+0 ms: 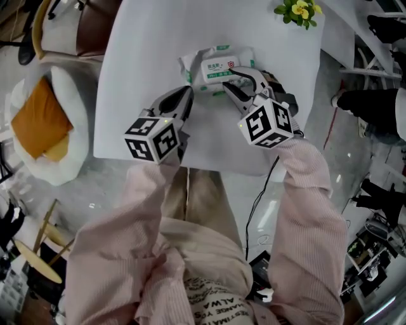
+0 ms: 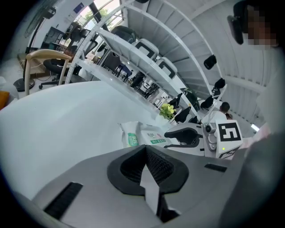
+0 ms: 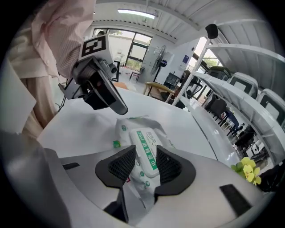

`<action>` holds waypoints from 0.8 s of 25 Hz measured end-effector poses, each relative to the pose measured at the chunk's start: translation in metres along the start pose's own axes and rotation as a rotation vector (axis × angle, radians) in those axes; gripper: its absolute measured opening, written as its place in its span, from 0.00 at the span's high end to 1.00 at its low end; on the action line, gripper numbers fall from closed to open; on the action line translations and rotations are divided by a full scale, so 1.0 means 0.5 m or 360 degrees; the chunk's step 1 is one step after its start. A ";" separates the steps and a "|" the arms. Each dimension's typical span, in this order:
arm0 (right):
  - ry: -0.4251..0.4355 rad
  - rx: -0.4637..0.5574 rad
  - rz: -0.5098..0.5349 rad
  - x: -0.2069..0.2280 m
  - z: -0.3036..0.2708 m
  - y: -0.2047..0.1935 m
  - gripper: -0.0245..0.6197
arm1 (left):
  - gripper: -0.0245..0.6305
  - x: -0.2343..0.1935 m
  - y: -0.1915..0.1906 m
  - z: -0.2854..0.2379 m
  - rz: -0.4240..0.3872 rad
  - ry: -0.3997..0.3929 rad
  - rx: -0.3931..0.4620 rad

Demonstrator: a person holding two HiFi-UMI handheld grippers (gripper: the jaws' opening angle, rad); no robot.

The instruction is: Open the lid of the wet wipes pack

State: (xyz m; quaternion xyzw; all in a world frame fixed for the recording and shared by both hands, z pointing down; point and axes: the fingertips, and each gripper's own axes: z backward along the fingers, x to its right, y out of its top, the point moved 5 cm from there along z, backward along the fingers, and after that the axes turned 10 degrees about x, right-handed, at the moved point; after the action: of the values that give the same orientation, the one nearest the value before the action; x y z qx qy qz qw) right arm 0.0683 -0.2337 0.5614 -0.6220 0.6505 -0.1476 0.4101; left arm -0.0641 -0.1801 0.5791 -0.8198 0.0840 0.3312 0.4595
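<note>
The wet wipes pack (image 1: 212,66), white with green print, lies on the white table (image 1: 139,51) with its flat lid (image 1: 220,68) down. My right gripper (image 1: 228,79) comes at it from the right. In the right gripper view the pack (image 3: 141,133) runs between the two pads, which press against both long sides of the lid (image 3: 146,149). My left gripper (image 1: 185,95) rests just below the pack's left end with its jaws together and nothing in them. Its own view shows the pack (image 2: 142,136) ahead and the right gripper (image 2: 185,137) over it.
A small pot of yellow flowers (image 1: 298,9) stands at the table's far right corner. A round chair with an orange cushion (image 1: 41,120) is at the left, beside the table. The table's near edge runs just behind both grippers, and a cable (image 1: 260,197) crosses the floor.
</note>
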 end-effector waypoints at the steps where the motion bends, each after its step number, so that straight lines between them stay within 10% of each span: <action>1: 0.0010 -0.0005 0.0027 -0.002 -0.002 -0.001 0.75 | 0.96 -0.001 -0.002 -0.002 0.0005 0.0000 -0.0001; 20: 0.0228 -0.0088 0.0275 -0.017 -0.026 -0.004 0.84 | 0.96 -0.015 -0.022 -0.025 0.0065 -0.0007 -0.0136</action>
State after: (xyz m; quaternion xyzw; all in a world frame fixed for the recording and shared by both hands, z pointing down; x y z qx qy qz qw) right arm 0.0596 -0.2301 0.5739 -0.5624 0.7333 -0.1378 0.3564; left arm -0.0593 -0.1851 0.5957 -0.8361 0.0855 0.3456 0.4175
